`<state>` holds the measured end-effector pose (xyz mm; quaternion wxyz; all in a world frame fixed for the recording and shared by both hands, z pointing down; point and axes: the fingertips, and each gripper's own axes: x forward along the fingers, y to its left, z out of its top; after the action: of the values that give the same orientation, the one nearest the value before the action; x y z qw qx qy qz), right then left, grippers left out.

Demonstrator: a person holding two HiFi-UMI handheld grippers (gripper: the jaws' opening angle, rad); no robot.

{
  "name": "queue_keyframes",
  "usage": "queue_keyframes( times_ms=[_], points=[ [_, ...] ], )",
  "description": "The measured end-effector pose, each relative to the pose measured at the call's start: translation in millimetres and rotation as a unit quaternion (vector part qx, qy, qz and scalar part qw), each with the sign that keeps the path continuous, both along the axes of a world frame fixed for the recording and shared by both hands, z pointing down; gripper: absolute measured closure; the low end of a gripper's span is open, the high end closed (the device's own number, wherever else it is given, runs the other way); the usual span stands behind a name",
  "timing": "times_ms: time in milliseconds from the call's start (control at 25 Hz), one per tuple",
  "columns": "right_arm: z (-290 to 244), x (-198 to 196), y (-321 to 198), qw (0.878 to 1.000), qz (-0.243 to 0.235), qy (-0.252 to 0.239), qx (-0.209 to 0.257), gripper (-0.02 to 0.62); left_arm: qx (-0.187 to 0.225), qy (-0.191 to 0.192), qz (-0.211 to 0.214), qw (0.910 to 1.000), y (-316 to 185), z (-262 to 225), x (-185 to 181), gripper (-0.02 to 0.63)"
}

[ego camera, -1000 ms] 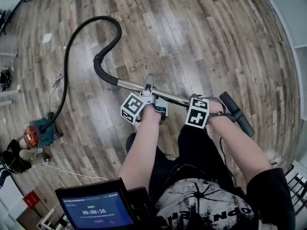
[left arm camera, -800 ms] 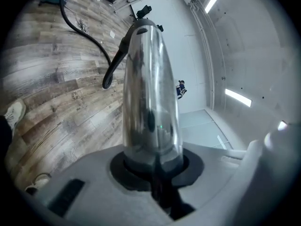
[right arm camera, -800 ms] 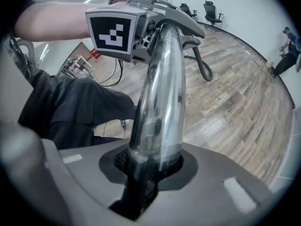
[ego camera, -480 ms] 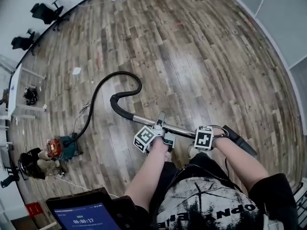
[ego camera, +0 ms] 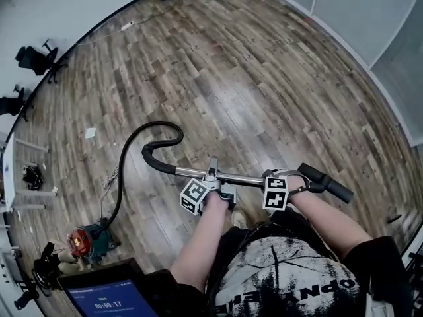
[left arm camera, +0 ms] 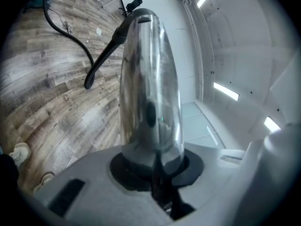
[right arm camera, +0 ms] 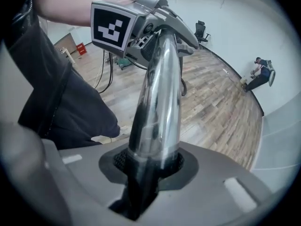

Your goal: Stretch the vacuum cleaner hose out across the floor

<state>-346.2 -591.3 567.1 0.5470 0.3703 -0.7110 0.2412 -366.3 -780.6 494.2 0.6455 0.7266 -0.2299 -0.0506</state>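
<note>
Hose on floor: the black hose (ego camera: 160,122) lies on the wood floor (ego camera: 264,91). It runs from the vacuum up the left of the head view, curls into a tight hook, then doubles back to a curved cuff (ego camera: 151,162) that joins the tube.
Tube: a shiny metal tube (ego camera: 248,178) is held about level, clear of the floor, in front of the wearer's legs. A black grip (ego camera: 325,182) sits at its right end.
Vacuum: the small red and teal body (ego camera: 84,241) stands at lower left, well apart from the tube.
Left gripper: the left gripper (ego camera: 213,174) has its jaws closed tight on the tube, on the part nearer the cuff.
Right gripper: the right gripper (ego camera: 279,178) is clamped on the same tube nearer the grip, and the tube fills the notch between its jaws.
Done: both grippers have a firm hold on the tube end.
Left to do: by my reading, almost all of it. The hook has to be pulled straight by drawing the tube away from the vacuum, and the line then laid out along the boards.
Head view only: the vacuum, the whole course of the hose and the grip.
Left gripper view only: the ceiling lights (left arm camera: 225,91), and the cuff seen end-on past the tube.
Right gripper view only: the left gripper seen from along the tube, a chair (right arm camera: 201,30), and a person (right arm camera: 260,74) crouched by the far wall.
</note>
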Motion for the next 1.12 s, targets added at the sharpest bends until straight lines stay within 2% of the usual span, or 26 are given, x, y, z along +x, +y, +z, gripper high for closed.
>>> queue_keyframes(
  times_ms=[160,280,480,640,920,1120],
  points=[
    [-4,-12,2,1.0,0.015,0.0,-0.008,0.486,-0.002,0.005,0.019,0.9998,0,-3,-5,0.55],
    [-7,-20,4,1.0,0.005,-0.014,-0.019,0.486,0.0,0.006,0.006,1.0,0,-6,-14,0.547],
    [-14,-16,9,0.998,-0.027,-0.039,-0.034,0.485,0.01,0.013,-0.042,0.999,-1,-17,-18,0.551],
    [-10,10,13,0.996,-0.069,-0.048,-0.036,0.484,0.014,0.015,-0.09,0.9957,5,-17,-8,0.554],
    [-3,63,39,0.981,-0.163,-0.083,-0.056,0.483,0.013,-0.006,-0.185,0.9827,36,-11,15,0.554],
    [-16,80,49,0.973,-0.199,-0.103,-0.061,0.483,0.012,-0.023,-0.224,0.9744,52,-24,22,0.554]
  ],
)
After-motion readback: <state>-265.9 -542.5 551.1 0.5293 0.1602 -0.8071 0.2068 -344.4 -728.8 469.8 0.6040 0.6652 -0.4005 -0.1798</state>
